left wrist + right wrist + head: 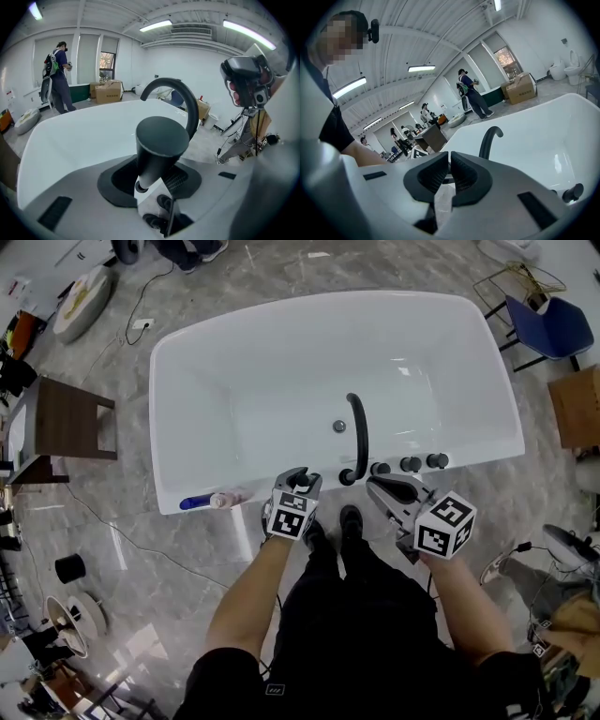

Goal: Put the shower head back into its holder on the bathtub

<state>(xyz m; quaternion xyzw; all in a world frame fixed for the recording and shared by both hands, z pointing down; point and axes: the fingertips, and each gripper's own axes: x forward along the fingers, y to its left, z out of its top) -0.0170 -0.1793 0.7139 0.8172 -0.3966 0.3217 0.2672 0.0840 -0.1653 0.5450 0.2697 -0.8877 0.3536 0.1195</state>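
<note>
Left gripper view: my left hand-held gripper (152, 182) grasps the shower head (161, 140), long axis upright, broad face up. Head view puts it over the near rim of the bathtub (202, 495), with the faucet (357, 432) at 2 o'clock. I cannot make out the holder, presumably just below. Left hand is nearer. Right hand-held gripper (447, 176) is clenched and empty.
</note>
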